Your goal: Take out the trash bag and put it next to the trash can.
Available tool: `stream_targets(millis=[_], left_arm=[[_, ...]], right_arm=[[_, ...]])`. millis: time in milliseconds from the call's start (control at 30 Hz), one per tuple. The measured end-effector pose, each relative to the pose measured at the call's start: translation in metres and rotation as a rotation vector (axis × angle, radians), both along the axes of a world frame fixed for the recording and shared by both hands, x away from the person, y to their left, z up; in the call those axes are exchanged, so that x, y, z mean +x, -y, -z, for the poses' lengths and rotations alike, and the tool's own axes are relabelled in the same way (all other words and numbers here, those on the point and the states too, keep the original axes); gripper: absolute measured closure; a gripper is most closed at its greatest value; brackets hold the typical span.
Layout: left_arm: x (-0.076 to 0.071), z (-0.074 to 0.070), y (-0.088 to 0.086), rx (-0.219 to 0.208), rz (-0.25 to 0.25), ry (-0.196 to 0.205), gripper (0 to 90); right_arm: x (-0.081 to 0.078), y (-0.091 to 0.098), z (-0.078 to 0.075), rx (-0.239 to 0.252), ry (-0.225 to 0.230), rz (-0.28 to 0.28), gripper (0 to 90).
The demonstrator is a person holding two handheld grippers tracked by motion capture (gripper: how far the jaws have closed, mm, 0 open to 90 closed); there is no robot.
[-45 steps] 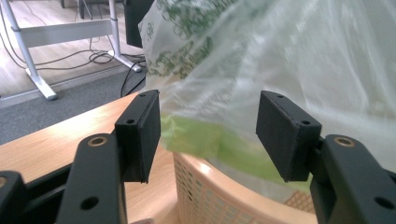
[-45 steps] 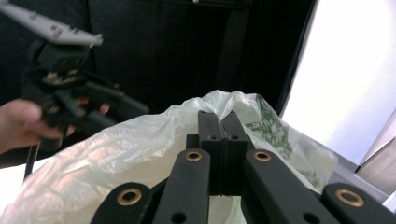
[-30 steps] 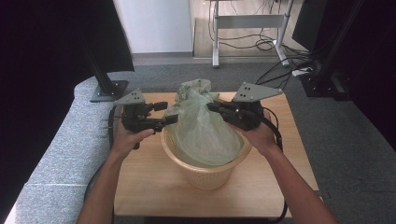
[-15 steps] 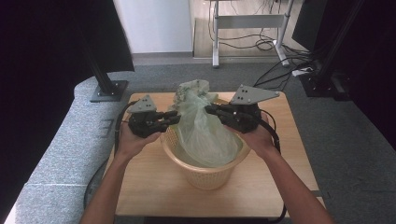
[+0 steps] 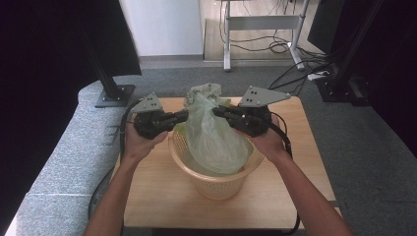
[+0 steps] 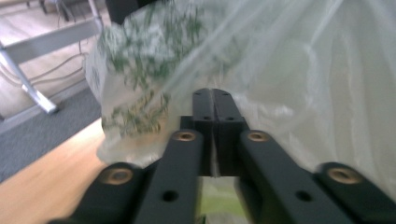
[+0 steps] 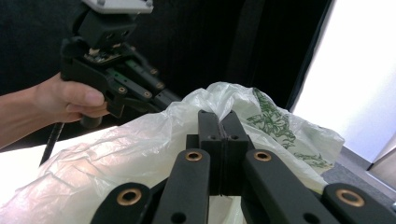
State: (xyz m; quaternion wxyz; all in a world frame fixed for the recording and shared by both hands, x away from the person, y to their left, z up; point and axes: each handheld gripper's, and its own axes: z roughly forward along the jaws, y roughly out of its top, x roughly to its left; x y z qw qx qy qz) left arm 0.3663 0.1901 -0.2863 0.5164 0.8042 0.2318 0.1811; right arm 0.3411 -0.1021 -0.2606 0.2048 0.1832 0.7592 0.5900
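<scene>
At the centre of the high view, the plastic bag (image 5: pixel 216 137) sits in the basket (image 5: pixel 211 184) on the counter (image 5: pixel 162 206). My left hand-held gripper (image 5: pixel 186 115), jaws just easing a little, is pinched together on the bag's left side; my right hand-held gripper (image 5: pixel 216 111) is clamped on its upper right.

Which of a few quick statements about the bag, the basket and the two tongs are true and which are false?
1. The plastic bag sits inside the basket. True.
2. The basket stands on the grey carpet. False: it stands on the wooden table.
3. The right tongs are shut on the bag's plastic. True.
4. The bag is solid black. False: it is translucent pale green with a green print near its top.
5. The left tongs are at the bag, jaws nearly together. True; they have just been opening slightly.
</scene>
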Motion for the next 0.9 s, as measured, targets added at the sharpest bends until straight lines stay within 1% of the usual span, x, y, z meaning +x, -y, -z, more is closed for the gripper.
stream_targets(millis=[33,67,100,133,167,200,267,300,333,367,400,433,500,600,667,733,767,833,900], left_arm=[[0.002,-0.001,-0.001,-0.015,0.010,0.003,67.1],[0.004,-0.002,-0.001,-0.032,0.033,-0.003,59.3],[0.006,-0.002,0.001,-0.041,0.031,0.004,53.1],[0.008,-0.002,0.003,-0.043,0.041,0.012,49.5],[0.010,-0.001,0.007,-0.042,0.052,0.014,49.2],[0.011,-0.001,0.012,-0.026,0.048,0.022,49.5],[0.014,0.001,0.021,0.024,0.028,0.047,57.0],[0.016,0.002,0.024,0.035,0.018,0.054,63.6],[0.018,0.003,0.025,0.041,0.011,0.052,70.9],[0.020,0.003,0.025,0.038,0.006,0.047,80.6],[0.021,0.002,0.025,0.027,0.004,0.035,87.8],[0.023,0.001,0.025,0.021,0.004,0.029,90.0],[0.023,-0.002,0.025,0.012,-0.022,0.043,90.0],[0.022,-0.012,0.024,-0.010,-0.062,0.083,90.0],[0.021,-0.020,0.022,-0.032,-0.069,0.101,90.0],[0.020,-0.029,0.022,-0.042,-0.077,0.122,90.0],[0.019,-0.034,0.022,-0.048,-0.075,0.126,90.0],[0.018,-0.040,0.024,-0.054,-0.081,0.144,90.0],[0.016,-0.043,0.027,-0.062,-0.076,0.154,90.0]], right_arm=[[0.000,0.000,0.001,-0.002,0.000,-0.003,89.3],[0.000,0.000,0.001,-0.004,-0.001,-0.007,89.3],[-0.001,0.000,0.002,-0.005,0.001,-0.011,89.3],[-0.001,0.001,0.002,-0.006,0.002,-0.013,89.3],[-0.002,0.001,0.002,-0.004,0.001,-0.015,89.3],[-0.002,0.001,0.002,-0.004,0.002,-0.016,89.3],[-0.002,0.001,0.002,-0.004,0.001,-0.017,89.3],[-0.002,0.002,0.001,-0.004,0.001,-0.016,89.3],[-0.002,0.002,0.001,-0.005,-0.002,-0.014,89.3],[-0.003,0.003,0.001,-0.005,0.000,-0.013,89.3],[-0.003,0.004,0.001,-0.006,0.000,-0.011,89.3],[-0.003,0.005,0.001,-0.007,0.002,-0.010,89.3],[-0.003,0.005,0.001,-0.009,0.004,-0.005,89.3],[-0.001,0.005,0.001,-0.007,0.006,0.002,89.3],[0.000,0.004,0.000,-0.004,0.011,0.007,89.4],[0.000,0.004,-0.001,0.001,0.020,0.011,89.3],[0.000,0.003,-0.002,0.003,0.026,0.013,89.3],[0.000,0.003,-0.004,0.007,0.036,0.020,89.4],[0.001,0.003,-0.005,0.011,0.053,0.038,89.4]])
